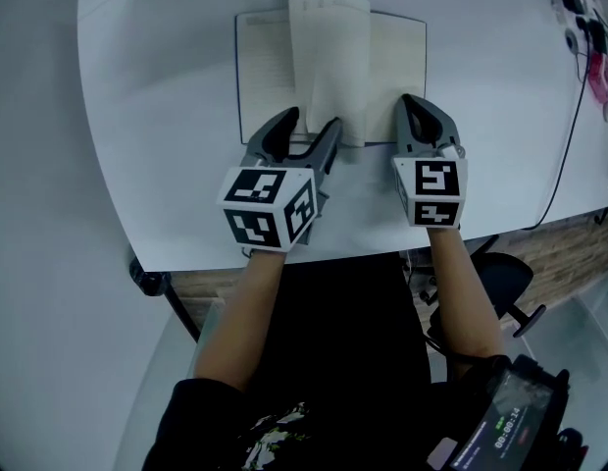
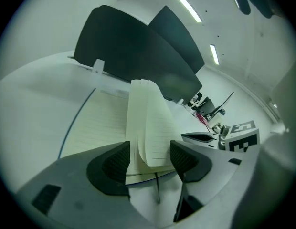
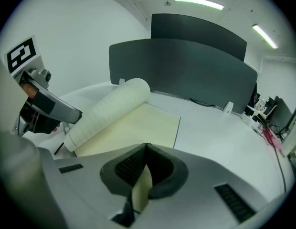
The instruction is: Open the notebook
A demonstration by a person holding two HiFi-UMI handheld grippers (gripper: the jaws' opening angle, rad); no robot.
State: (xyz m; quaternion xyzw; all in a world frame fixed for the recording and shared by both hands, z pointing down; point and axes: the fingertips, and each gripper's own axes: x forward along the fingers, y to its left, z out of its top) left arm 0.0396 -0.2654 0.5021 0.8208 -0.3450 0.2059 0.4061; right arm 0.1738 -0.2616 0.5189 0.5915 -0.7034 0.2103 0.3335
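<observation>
**Notebook open; leaves not yet settled**

The notebook (image 1: pixel 260 67) lies open on the white surface (image 1: pixel 167 116), but a sheaf of leaves (image 1: pixel 329 57) stands upright at its spine. The left tongs (image 1: pixel 312 121), open, straddle the sheaf's near edge. The right tongs (image 1: pixel 410 101) are closed on a page (image 3: pixel 141 194) of the notebook's right half. In my judgement, only laying the leaves flat remains. Dark partitions (image 3: pixel 186 66) stand behind the notebook.

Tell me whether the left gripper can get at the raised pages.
Probably yes: the left gripper has its jaws apart with the raised pages between them, nothing blocking. The right gripper is shut on another page.
</observation>
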